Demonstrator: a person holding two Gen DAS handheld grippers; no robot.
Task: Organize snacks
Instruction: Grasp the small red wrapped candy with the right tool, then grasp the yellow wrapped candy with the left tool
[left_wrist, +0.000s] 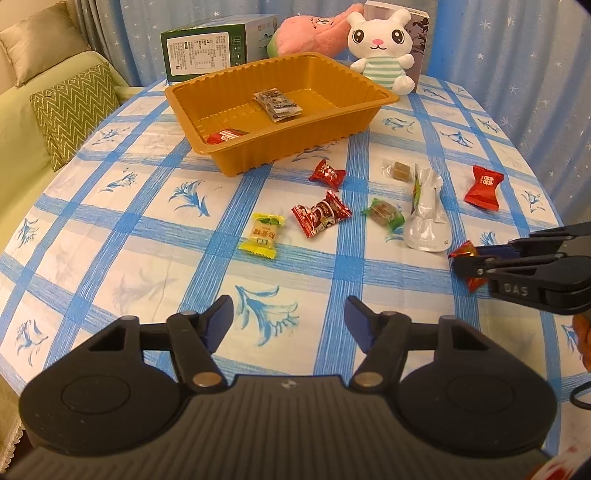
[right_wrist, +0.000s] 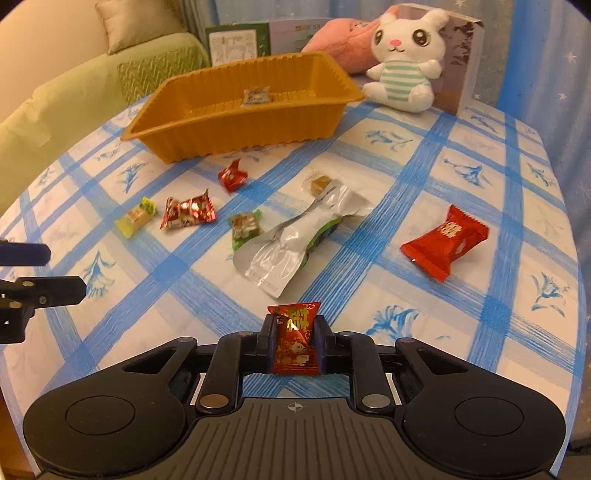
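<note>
A brown plastic tray (left_wrist: 373, 110) (right_wrist: 236, 136) stands at the back of the table and holds a grey packet (left_wrist: 277, 104) and a small red snack (left_wrist: 226, 135). Several wrapped snacks lie in front of it: a yellow one (left_wrist: 263, 235), red ones (left_wrist: 321, 213) (left_wrist: 327, 174) (left_wrist: 484, 187), a green one (left_wrist: 384, 213) and a silver pouch (left_wrist: 424, 218) (right_wrist: 291, 240). My right gripper (right_wrist: 295, 332) is shut on a red candy (right_wrist: 295, 341), low over the table's near side; it shows in the left wrist view (left_wrist: 467, 264). My left gripper (left_wrist: 290, 314) is open and empty.
A white plush rabbit (left_wrist: 382, 48), a pink plush (left_wrist: 310, 35), a green box (left_wrist: 218, 46) and a dark box (right_wrist: 461, 55) stand behind the tray. A sofa with cushions (left_wrist: 74, 110) is left of the round table, curtains behind.
</note>
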